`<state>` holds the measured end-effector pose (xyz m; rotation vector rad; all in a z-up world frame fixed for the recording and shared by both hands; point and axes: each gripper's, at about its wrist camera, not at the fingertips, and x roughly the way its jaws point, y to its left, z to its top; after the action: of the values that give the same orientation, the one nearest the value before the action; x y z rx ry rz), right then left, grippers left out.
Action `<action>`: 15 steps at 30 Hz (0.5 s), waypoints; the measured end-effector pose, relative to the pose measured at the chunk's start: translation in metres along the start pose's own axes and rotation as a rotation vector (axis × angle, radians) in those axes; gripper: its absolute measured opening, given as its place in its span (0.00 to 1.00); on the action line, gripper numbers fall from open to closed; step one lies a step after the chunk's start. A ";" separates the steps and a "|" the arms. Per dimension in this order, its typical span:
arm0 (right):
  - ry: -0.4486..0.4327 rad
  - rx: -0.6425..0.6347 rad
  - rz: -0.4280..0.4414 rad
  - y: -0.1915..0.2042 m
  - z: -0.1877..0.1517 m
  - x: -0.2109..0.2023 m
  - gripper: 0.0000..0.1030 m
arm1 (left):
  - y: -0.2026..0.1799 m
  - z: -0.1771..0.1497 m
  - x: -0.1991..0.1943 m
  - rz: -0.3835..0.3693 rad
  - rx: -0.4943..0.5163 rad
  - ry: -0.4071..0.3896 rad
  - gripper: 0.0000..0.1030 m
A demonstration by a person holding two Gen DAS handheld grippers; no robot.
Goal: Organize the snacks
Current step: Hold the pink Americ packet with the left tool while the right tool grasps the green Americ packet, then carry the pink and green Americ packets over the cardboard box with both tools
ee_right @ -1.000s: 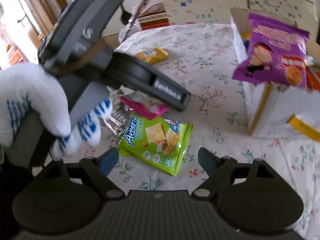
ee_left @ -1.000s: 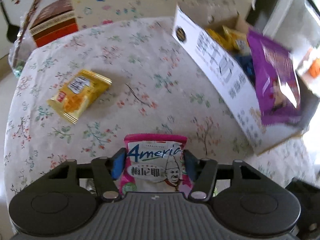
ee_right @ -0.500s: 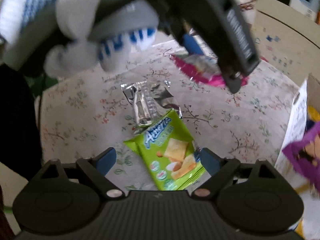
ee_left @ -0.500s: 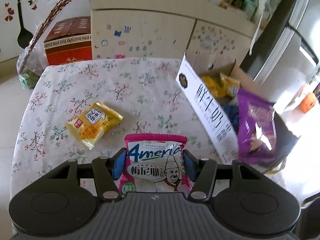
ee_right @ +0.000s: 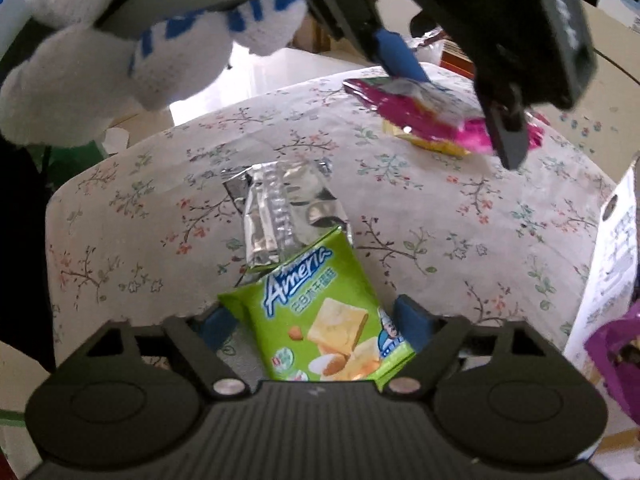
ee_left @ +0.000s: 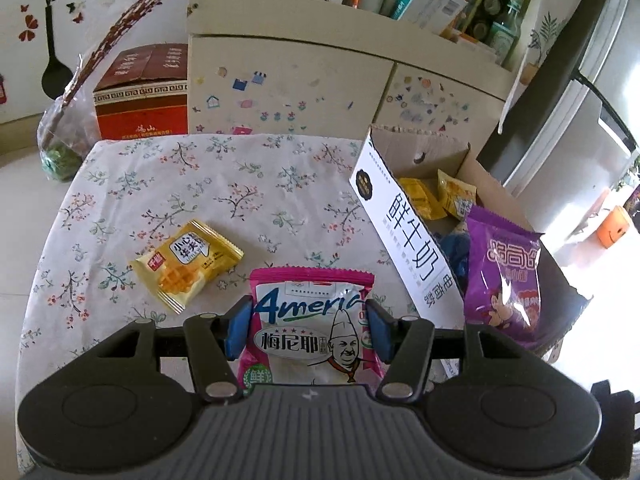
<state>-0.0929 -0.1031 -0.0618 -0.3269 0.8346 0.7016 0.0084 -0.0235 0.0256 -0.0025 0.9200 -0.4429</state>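
My left gripper [ee_left: 306, 330] is shut on a pink "Ameria" snack bag [ee_left: 312, 320] and holds it above the floral table; the bag also shows in the right wrist view [ee_right: 424, 116]. A yellow waffle packet [ee_left: 186, 266] lies on the table to the left. The open cardboard box [ee_left: 404, 240] at the right holds yellow packets [ee_left: 436, 200] and a purple bag [ee_left: 506, 280]. My right gripper [ee_right: 314, 324] is open, its fingers on either side of a green "Ameria" bag [ee_right: 320, 320] lying on the table. A silver packet [ee_right: 280, 212] lies just beyond it.
The round table [ee_left: 240, 184] has a floral cloth. Behind it stand a cream cabinet [ee_left: 288, 84], a red-brown carton [ee_left: 144, 92] and a bag of branches [ee_left: 60, 144]. A fridge [ee_left: 580, 92] stands at the right. The gloved left hand [ee_right: 132, 40] fills the upper right wrist view.
My left gripper has lifted and drawn back with the pink bag, showing more of the table and cabinet. My right gripper has moved down and forward until the green bag lies between its fingers.
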 end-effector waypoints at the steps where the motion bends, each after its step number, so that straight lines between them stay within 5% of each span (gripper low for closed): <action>1: -0.004 0.023 0.004 -0.002 0.000 -0.001 0.70 | -0.001 0.000 -0.001 0.002 0.001 -0.003 0.62; 7: -0.023 0.122 -0.014 -0.005 -0.003 -0.018 0.67 | -0.004 -0.002 0.000 -0.002 0.011 -0.003 0.62; 15: -0.079 0.293 -0.155 -0.002 -0.010 -0.044 0.68 | 0.005 -0.006 -0.006 0.016 -0.020 -0.017 0.62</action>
<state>-0.1175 -0.1291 -0.0341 -0.0981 0.8147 0.4370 0.0022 -0.0152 0.0255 -0.0174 0.9074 -0.4182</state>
